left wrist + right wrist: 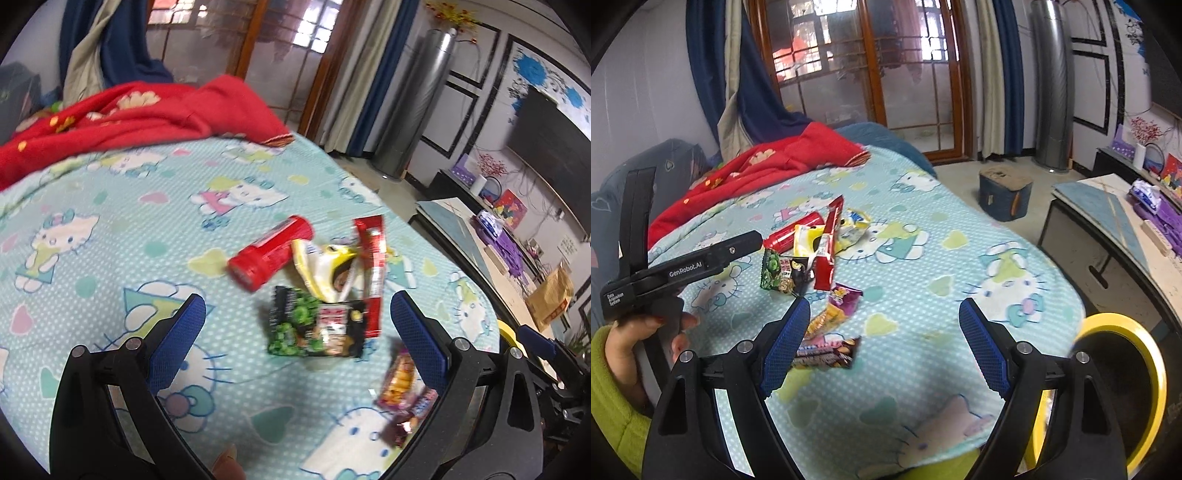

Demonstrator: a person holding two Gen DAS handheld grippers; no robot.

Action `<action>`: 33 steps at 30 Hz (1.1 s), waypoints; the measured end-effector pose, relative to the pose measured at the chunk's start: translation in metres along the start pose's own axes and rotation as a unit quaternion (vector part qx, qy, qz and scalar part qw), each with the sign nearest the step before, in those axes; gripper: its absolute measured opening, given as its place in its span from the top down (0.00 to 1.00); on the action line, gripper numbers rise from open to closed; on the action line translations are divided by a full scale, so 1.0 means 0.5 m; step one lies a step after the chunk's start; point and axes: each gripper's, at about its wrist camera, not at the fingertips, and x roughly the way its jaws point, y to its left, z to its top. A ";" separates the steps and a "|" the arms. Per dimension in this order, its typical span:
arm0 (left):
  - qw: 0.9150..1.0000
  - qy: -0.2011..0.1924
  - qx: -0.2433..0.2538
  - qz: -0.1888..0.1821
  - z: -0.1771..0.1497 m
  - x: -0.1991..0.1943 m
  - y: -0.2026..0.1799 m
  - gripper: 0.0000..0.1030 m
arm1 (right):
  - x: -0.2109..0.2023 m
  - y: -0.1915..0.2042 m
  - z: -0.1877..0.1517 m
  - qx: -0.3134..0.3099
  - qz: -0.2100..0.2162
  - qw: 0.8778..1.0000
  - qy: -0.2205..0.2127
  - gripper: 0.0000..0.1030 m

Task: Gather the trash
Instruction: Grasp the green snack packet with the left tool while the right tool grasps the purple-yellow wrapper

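Your left gripper (297, 317) and right gripper (884, 325) both gape wide, holding nothing, over the Hello Kitty bedsheet (110, 206). Trash count: one red tube (269, 253), one red stick packet (373, 273), one yellow wrapper (325, 269), one green-black packet (314, 328), two purple wrappers (827, 336). Red blanket (129, 114) behind; yellow-rimmed bin (1123, 380) at bedside.

Wrappers (321, 325) lie clustered on the bed (147, 229); the bin (1123, 387) probably stands right.
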 end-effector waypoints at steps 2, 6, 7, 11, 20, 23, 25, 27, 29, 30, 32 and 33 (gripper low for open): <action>1.000 0.007 -0.013 -0.008 -0.002 0.009 0.015 0.11 | 0.021 0.008 0.004 -0.002 0.003 1.000 0.010 0.23; 0.999 0.023 -0.036 -0.033 -0.008 0.030 0.040 0.15 | 0.063 0.018 0.010 -0.001 0.016 0.999 0.032 0.27; 0.998 0.026 -0.041 -0.040 -0.010 0.033 0.043 0.19 | 0.078 0.019 0.011 0.002 0.022 0.999 0.043 0.29; 0.996 0.037 -0.055 -0.065 -0.015 0.050 0.050 0.27 | 0.117 0.025 0.011 0.006 0.034 0.997 0.066 0.33; 0.990 0.051 -0.083 -0.102 -0.024 0.071 0.063 0.41 | 0.187 0.026 0.001 0.025 0.046 0.993 0.109 0.58; 0.989 0.053 -0.082 -0.111 -0.027 0.073 0.062 0.46 | 0.188 0.031 -0.001 0.020 0.045 0.993 0.103 0.74; 0.989 0.056 -0.082 -0.114 -0.026 0.075 0.060 0.52 | 0.188 0.035 -0.002 0.015 0.043 0.994 0.101 0.75; 0.988 0.060 -0.083 -0.119 -0.027 0.078 0.060 0.64 | 0.187 0.038 -0.003 0.015 0.042 0.994 0.098 0.77; 0.986 0.070 -0.086 -0.124 -0.032 0.083 0.061 0.78 | 0.187 0.036 -0.002 0.019 0.042 0.994 0.095 0.78; 0.986 0.072 -0.087 -0.126 -0.033 0.084 0.062 0.82 | 0.185 0.035 -0.002 0.022 0.042 0.995 0.091 0.79; 0.985 0.073 -0.088 -0.130 -0.034 0.084 0.063 0.89 | 0.184 0.035 0.000 0.027 0.043 0.995 0.087 0.79; 0.985 0.074 -0.088 -0.131 -0.033 0.085 0.062 0.91 | 0.182 0.034 0.001 0.027 0.042 0.995 0.085 0.79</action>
